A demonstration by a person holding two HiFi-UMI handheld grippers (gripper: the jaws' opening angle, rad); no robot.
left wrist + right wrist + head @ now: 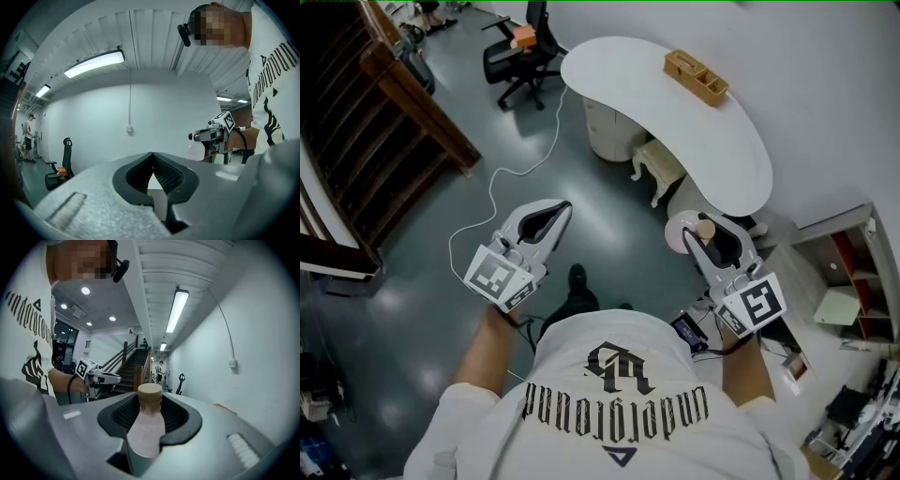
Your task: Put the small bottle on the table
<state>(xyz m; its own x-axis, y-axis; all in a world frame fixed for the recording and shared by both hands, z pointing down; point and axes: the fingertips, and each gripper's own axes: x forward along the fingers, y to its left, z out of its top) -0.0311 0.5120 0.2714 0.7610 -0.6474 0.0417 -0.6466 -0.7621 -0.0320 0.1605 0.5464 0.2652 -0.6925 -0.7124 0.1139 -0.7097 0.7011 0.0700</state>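
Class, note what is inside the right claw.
The tan-capped small bottle is gripped in the right claw. Its lower end is hidden by the claw's body.

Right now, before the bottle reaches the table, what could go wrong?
The small bottle is clamped in the right gripper well short of the white table; a slackened hold could drop it. A white cable trails across the floor ahead, a possible trip hazard. The wooden organiser on the table could be knocked.

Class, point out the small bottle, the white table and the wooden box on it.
small bottle (146, 427), right gripper view, its pale body.
white table (675, 122), head view, bare top.
wooden box (698, 80), head view, its side wall.
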